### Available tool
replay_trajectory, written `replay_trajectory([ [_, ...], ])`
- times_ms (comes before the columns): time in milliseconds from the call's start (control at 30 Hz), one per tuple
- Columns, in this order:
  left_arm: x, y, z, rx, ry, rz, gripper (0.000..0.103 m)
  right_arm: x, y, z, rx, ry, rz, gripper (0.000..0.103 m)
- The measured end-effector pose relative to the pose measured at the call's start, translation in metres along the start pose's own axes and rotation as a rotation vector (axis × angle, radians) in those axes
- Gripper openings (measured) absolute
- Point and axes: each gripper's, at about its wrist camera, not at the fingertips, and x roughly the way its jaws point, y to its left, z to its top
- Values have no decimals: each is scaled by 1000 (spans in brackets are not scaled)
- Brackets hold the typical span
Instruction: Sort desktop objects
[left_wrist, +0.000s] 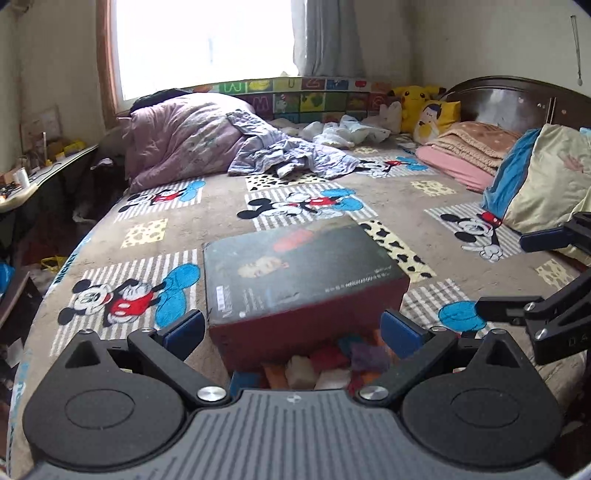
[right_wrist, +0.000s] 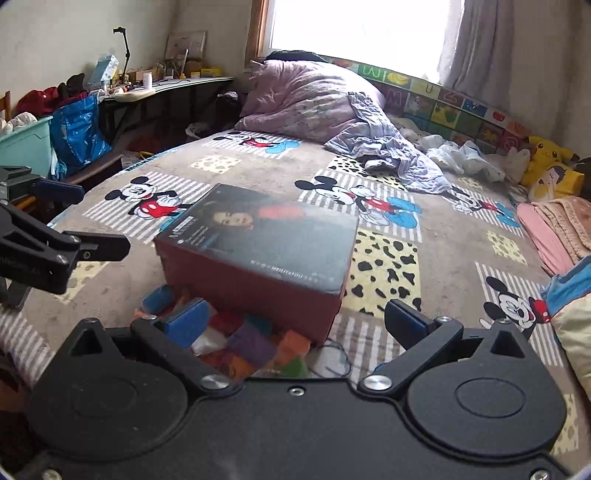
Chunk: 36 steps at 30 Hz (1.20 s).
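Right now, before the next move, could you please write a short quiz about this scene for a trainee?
1. True or false: the left gripper is shut on the dark red box.
2. Where do the small coloured blocks lie?
A. beside the yellow plush toy
B. against the near side of the box
C. on the box lid
3. Fill in: both grippers, left and right gripper, stand ____.

Key
1. False: its fingers stand wide, one on each side of the box's near end, and contact cannot be told.
2. B
3. open
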Motion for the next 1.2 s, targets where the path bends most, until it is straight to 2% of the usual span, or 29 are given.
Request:
replay_trajectory([
  [133, -10, -4, -7, -27, 7, 40, 102, -9, 0, -4, 17, 7, -2, 102],
  [300, -25, -15, -16, -10, -9, 78, 102, -17, 6, -14, 27, 26, -8, 102],
  [867, -77, -39, -47, -50, -69, 56, 102, -60, 15, -33, 101, 6, 62, 102],
  [1200, -77, -38, -61, -64, -43, 72, 102, -55, 14, -42, 106, 42, 89, 102],
])
